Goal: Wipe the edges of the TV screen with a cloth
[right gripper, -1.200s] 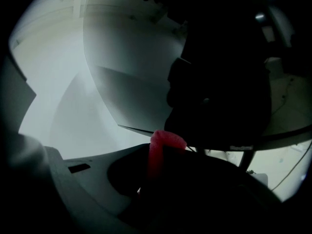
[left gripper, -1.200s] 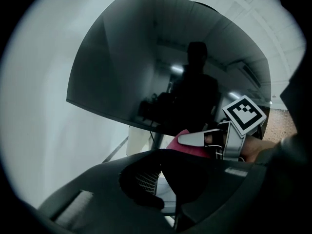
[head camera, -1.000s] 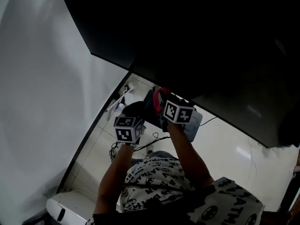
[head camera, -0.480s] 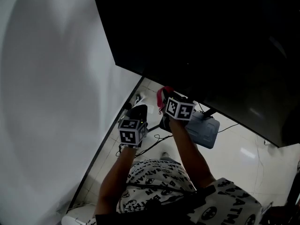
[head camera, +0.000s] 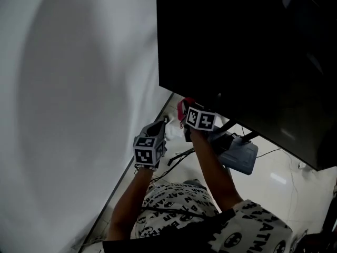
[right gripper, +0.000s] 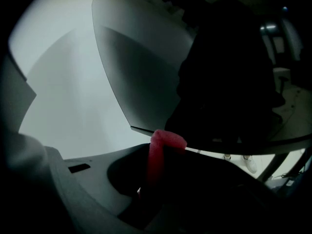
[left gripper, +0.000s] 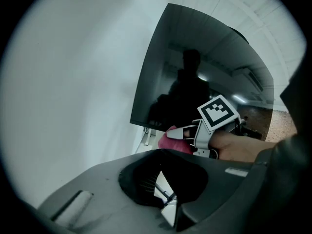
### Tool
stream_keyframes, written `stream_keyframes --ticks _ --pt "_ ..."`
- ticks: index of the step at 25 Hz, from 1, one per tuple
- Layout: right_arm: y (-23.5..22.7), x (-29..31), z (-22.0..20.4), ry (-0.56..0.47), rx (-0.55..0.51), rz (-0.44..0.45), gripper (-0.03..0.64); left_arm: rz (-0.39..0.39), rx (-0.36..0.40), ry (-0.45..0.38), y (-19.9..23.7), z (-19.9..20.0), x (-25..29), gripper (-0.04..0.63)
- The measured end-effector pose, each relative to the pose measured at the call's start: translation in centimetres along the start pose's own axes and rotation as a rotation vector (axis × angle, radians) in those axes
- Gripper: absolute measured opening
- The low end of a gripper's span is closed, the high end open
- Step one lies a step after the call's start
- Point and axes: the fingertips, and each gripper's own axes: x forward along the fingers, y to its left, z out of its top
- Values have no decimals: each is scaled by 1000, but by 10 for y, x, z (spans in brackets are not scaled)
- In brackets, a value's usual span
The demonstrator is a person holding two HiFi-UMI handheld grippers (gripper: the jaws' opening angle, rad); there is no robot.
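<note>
Head view: over the last second the TV (head camera: 242, 51) has slid to the right of the picture and the white wall (head camera: 63, 115) now fills the left half, so the screen's lower left corner stands out plainly. The right gripper (head camera: 188, 115) has kept close under the bottom edge near that corner, with the pink cloth (head camera: 182, 104) at its tip. It reads as the wipe nearing the end of the bottom edge, with the left side edge a likely next stretch. The left gripper (head camera: 157, 130) hangs lower, clear of the screen.

Left gripper view: its jaws are drawn together to a narrow slit with nothing between them. Beyond them the other gripper shows with the cloth, just below the corner of the screen.

Right gripper view: the jaws are clamped on the cloth, whose folded end sticks up to the screen's bottom edge; I cannot tell whether it actually presses on it.
</note>
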Motion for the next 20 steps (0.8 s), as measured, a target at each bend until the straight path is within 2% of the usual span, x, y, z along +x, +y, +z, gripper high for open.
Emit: stream_keyframes --ticks 6,14,20 --pt "47 44 11 20 -32 15 61 35 -34 -4 46 8 -11 3" --pt "78 83 19 20 -86 15 61 25 -58 -16 74 -1 -19 3" --pt "124 92 49 -52 -110 66 61 11 -60 -22 80 -3 -36 2"
